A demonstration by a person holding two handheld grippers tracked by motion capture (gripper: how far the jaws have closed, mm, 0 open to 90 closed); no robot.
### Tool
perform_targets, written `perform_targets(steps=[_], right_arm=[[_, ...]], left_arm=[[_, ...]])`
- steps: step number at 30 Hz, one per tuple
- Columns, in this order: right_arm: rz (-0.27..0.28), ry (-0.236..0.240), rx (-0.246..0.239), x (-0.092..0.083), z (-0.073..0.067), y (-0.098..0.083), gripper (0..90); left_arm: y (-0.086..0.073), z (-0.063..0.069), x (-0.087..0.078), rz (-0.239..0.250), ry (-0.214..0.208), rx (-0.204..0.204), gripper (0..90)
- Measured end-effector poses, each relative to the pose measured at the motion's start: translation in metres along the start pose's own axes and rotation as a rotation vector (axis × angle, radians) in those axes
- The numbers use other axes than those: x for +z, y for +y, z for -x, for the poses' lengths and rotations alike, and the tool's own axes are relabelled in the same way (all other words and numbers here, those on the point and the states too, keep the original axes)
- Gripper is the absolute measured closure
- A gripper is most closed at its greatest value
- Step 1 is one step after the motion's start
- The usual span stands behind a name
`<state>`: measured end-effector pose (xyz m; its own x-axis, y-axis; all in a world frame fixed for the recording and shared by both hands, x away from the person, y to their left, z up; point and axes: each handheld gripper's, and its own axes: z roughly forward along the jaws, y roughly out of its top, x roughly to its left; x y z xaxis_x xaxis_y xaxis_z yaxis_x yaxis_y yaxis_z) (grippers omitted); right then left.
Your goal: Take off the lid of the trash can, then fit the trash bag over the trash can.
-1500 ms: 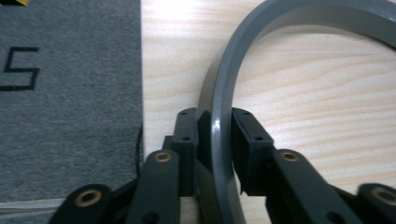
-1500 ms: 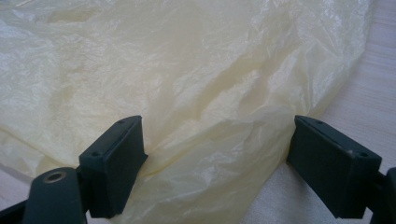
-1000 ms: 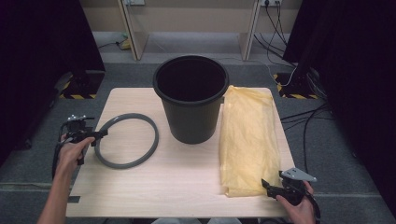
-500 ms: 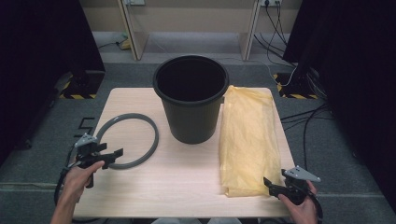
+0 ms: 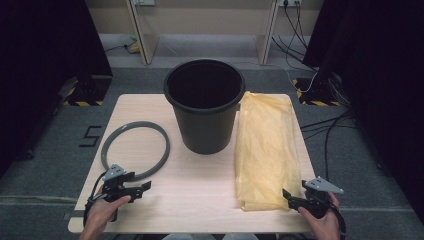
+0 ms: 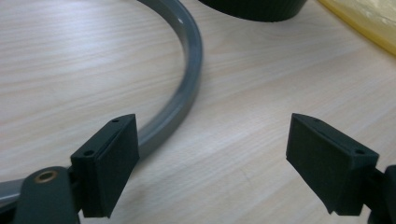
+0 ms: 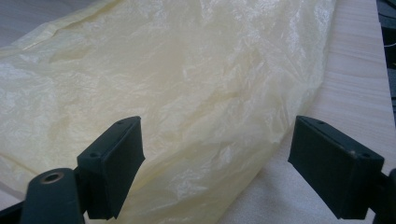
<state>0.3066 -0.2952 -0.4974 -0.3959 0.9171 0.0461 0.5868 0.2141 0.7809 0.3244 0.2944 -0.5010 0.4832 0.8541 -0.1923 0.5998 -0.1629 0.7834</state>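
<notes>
Black bucket [image 5: 205, 107] stands upright at the middle of the table [image 5: 200, 200], mouth open upward. Grey ring [image 5: 135, 150] lies flat to the bucket's left, just beside its base, not touching. Folded yellow plastic bag [image 5: 265, 150] lies flat along the bucket's right side, its near end toward the table's front edge.

Left gripper [image 5: 145, 187] is low over the table, in front of the bucket and to its left, at the ring's near arc; fingers [image 6: 112, 163] wide apart, nothing between them, ring just beside the left one.

Right gripper [image 5: 287, 196] is at the bag's near right corner; fingers [image 7: 114, 163] wide, bag edge between them, unpressed.
</notes>
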Motion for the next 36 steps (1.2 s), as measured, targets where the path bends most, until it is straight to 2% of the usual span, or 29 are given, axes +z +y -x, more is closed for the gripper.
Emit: perform_targets(steps=[5, 12, 16, 18, 28, 36], right_arm=[[-0.002, 0.001, 0.003, 0.001, 0.001, -0.001, 17.9], [-0.007, 0.005, 0.003, 0.003, 0.001, -0.001, 17.9], [-0.005, 0.005, 0.007, 0.003, 0.002, -0.001, 17.8], [-0.005, 0.004, 0.01, 0.003, 0.002, -0.001, 17.7], [-0.001, -0.002, -0.004, 0.004, 0.001, 0.0, 16.8], [0.014, -0.018, -0.003, 0.001, 0.008, 0.012, 16.1]], left_arm=[[-0.007, 0.01, 0.009, -0.035, 0.008, 0.054, 16.8], [-0.016, 0.021, 0.022, -0.072, -0.029, 0.108, 16.9], [-0.015, 0.025, 0.023, -0.102, -0.018, 0.177, 15.1], [-0.017, 0.028, 0.025, -0.108, -0.006, 0.233, 13.6], [-0.017, 0.031, 0.026, -0.118, -0.003, 0.23, 9.3], [-0.016, 0.033, 0.029, -0.127, 0.001, 0.228, 5.0]])
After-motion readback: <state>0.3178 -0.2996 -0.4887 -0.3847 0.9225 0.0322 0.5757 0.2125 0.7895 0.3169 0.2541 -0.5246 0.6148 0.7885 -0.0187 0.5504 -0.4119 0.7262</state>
